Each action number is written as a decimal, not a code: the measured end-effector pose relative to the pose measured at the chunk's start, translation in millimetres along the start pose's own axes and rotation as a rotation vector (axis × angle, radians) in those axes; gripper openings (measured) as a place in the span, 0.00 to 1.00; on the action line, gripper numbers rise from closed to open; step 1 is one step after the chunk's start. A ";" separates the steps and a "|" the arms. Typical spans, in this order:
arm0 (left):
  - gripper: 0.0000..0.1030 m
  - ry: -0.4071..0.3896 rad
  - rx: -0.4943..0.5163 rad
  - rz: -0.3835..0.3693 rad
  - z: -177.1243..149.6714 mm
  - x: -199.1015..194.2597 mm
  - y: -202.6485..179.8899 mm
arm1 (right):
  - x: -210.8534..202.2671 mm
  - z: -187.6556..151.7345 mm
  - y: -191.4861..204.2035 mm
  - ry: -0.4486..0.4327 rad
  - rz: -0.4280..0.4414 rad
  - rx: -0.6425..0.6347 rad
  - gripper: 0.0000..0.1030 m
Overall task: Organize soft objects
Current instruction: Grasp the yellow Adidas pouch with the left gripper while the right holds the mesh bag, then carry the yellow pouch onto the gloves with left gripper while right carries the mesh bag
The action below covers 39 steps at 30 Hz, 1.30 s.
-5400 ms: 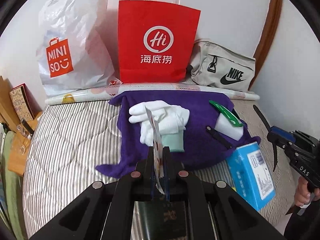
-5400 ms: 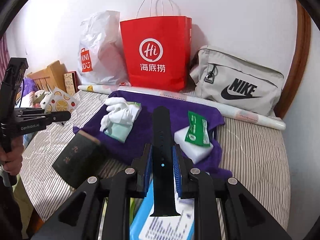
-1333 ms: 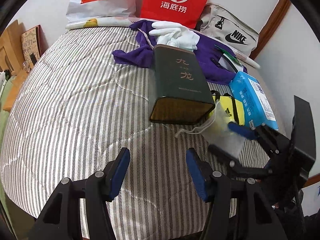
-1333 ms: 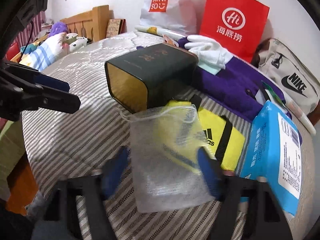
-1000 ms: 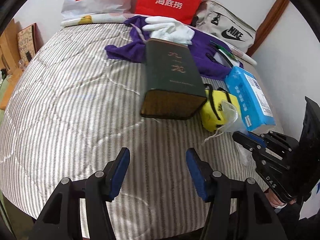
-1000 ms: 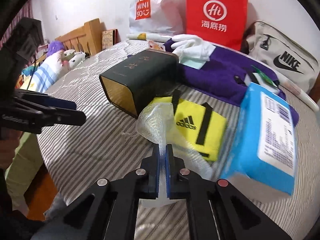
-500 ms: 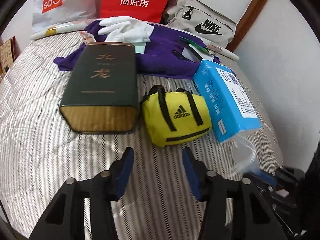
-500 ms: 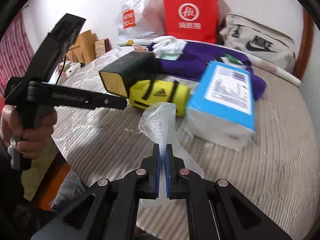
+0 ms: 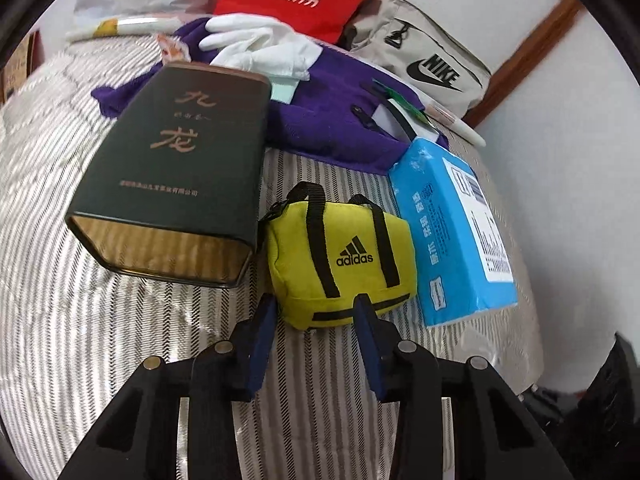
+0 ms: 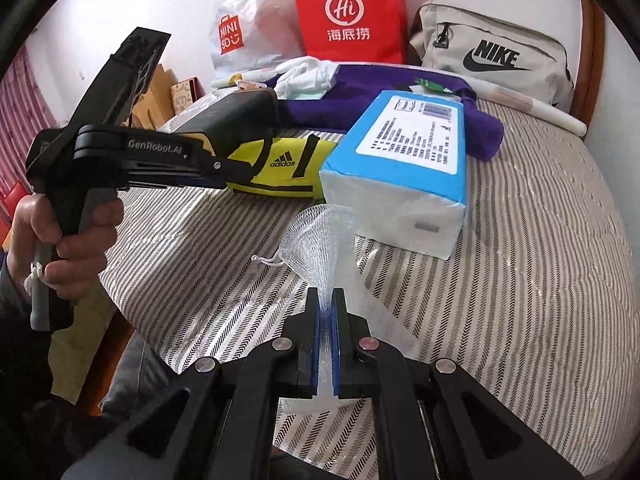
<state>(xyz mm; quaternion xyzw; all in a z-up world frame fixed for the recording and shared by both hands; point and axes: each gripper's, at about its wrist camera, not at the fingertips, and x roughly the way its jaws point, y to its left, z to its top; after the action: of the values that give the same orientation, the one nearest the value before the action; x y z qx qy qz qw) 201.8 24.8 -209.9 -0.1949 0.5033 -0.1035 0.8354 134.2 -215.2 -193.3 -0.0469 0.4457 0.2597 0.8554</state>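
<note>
Closing in, the left gripper (image 9: pixel 314 312) has its jaws narrowing around the near end of the yellow adidas bag (image 9: pixel 340 256); right gripper (image 10: pixel 327 300) pinches a white mesh pouch (image 10: pixel 320 240) just in front of that bag, by the blue tissue pack (image 10: pixel 404 160).

Bags by the wall
A red paper bag (image 10: pixel 347 12), a white plastic bag (image 10: pixel 244 24) and a grey bag (image 10: pixel 492 60) stand behind the striped bed (image 10: pixel 520 260).

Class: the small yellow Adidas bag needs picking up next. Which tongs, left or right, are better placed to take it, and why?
Left. The left tongs are closing around the near end of the yellow bag, pads not yet pressing. The right tongs are shut on the white mesh pouch, so they are occupied.
</note>
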 end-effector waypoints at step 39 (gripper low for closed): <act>0.16 -0.164 -0.010 -0.058 -62.3 -104.1 49.1 | -27.0 -2.8 18.0 -0.015 -0.093 -0.007 0.04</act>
<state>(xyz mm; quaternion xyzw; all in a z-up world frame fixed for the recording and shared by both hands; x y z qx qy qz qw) 96.6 93.7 -173.7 -0.2215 0.4280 -0.1089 0.8694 110.7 -211.4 -171.0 -0.0687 0.4356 0.2215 0.8697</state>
